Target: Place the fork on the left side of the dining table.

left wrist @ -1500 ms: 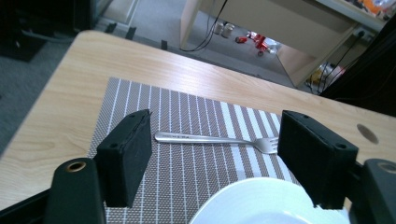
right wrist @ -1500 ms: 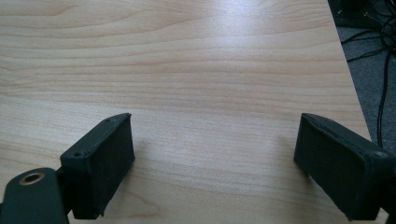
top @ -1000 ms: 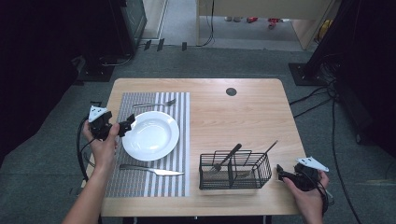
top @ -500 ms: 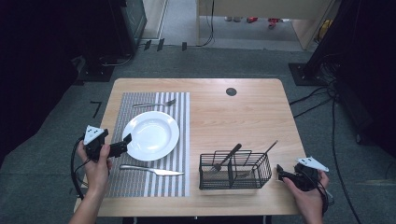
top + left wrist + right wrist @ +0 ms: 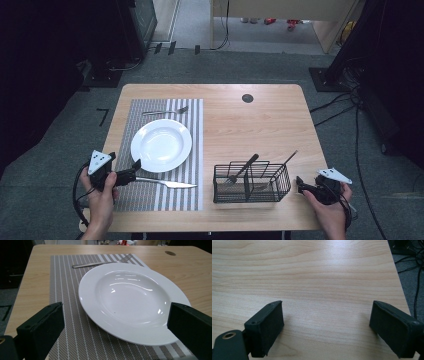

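A white deep plate (image 5: 161, 145) sits on a grey striped placemat (image 5: 192, 165), with a fork (image 5: 165, 111) beyond it and a knife (image 5: 167, 183) on its near side. My left gripper (image 5: 133, 170) stands open at the placemat's near left, just off the plate's rim and by the knife's handle. In the left gripper view the plate (image 5: 132, 300) lies between and beyond the wide-apart jaws, and the fork (image 5: 100, 263) is behind it. My right gripper (image 5: 300, 184) rests open at the table's near right corner, right of the wire basket (image 5: 251, 181), with bare wood (image 5: 312, 270) between its jaws.
The black wire basket holds a fork and other dark-handled utensils that lean out to the right. A round cable hole (image 5: 247, 98) marks the far side of the table (image 5: 260, 130). Dark floor and cables surround the table.
My left gripper has moved from the plate's left side back toward the table's near edge, ending by the knife handle. The right gripper has stayed put.
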